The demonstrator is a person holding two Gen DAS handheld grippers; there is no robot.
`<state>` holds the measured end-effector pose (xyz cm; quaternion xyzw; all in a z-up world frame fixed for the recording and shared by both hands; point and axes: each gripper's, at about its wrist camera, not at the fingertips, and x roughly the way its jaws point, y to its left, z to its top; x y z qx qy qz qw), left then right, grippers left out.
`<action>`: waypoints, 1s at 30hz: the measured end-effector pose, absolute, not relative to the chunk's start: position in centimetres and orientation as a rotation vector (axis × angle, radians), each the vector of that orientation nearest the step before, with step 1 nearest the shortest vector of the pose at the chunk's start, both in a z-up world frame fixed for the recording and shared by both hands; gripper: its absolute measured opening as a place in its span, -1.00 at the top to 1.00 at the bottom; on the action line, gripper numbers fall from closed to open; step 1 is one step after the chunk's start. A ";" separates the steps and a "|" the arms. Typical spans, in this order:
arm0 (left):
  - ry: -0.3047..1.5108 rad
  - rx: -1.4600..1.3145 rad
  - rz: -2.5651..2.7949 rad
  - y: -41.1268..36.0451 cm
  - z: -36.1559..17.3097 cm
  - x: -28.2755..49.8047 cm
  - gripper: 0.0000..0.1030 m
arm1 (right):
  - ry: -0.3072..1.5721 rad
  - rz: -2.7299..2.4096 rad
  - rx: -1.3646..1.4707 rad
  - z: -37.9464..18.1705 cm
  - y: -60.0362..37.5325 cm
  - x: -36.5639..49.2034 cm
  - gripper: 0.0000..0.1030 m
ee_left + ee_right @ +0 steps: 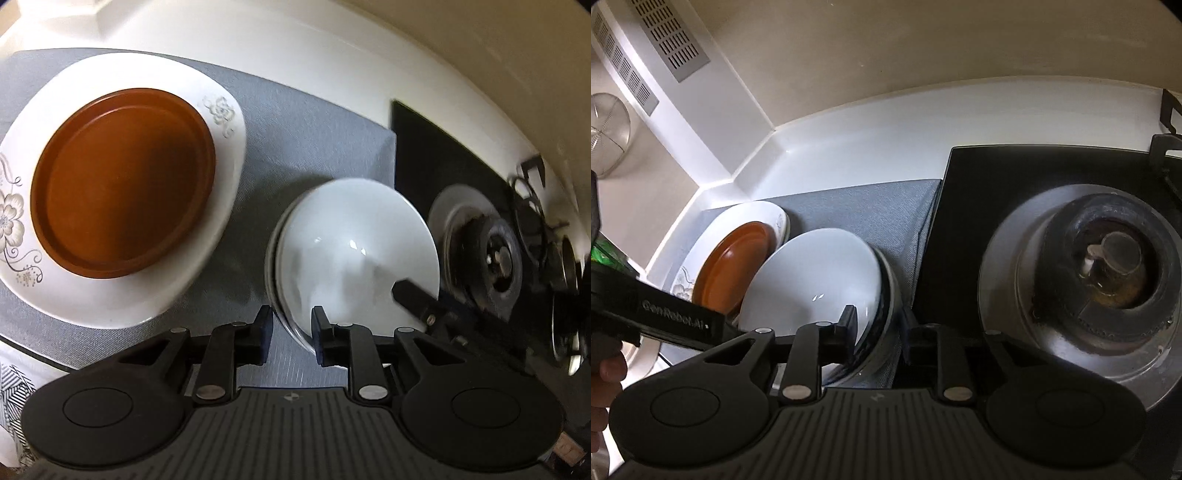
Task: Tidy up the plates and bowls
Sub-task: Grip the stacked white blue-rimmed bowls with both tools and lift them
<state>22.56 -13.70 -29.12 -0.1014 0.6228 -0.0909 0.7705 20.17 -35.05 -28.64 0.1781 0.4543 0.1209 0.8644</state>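
A: What covers the counter?

B: A grey woven mat (314,122) beside a black glass stove (960,206) with a round metal burner (1108,266). On the mat sits a large white floral-patterned plate (229,155), and a round brown plate (122,181) rests on it.

A: And the bowls?

B: Glossy white bowls (816,277) are stacked just right of that plate, apart from it.

A: Where are the claws?

B: The right gripper (881,334) straddles the stack's right rim, one finger inside, one outside; whether it pinches, I cannot tell. The left gripper (291,328) stands parted at the near rim, one finger over the bowl.
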 end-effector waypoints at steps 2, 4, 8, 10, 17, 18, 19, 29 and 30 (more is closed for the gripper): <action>1.339 -0.208 -0.184 -13.9 -29.3 22.6 0.53 | 0.956 0.244 0.399 -29.1 -35.1 20.5 0.40; 1.326 -0.169 -0.181 -14.4 -29.2 22.3 0.53 | 0.945 0.244 0.394 -29.2 -35.0 20.5 0.42; 1.317 -0.107 -0.167 -14.9 -28.6 21.1 0.54 | 0.929 0.253 0.325 -28.7 -34.2 19.5 0.49; 1.320 -0.127 -0.166 -14.6 -28.5 20.4 0.54 | 0.920 0.248 0.345 -28.3 -34.3 18.8 0.49; 1.286 -0.164 -0.167 -13.1 -26.4 18.1 0.53 | 0.874 0.249 0.401 -26.3 -33.8 16.7 0.48; 1.277 -0.162 -0.163 -12.9 -26.1 17.6 0.53 | 0.870 0.253 0.410 -26.1 -33.5 16.5 0.48; 1.275 -0.163 -0.158 -12.4 -25.7 17.3 0.53 | 0.866 0.261 0.409 -25.9 -33.1 16.2 0.48; 1.270 -0.182 -0.107 -4.9 -22.8 15.1 0.54 | 0.879 0.330 0.457 -23.6 -26.7 14.3 0.48; 1.269 -0.185 -0.100 -3.9 -22.6 15.0 0.54 | 0.878 0.344 0.439 -23.4 -25.6 14.4 0.48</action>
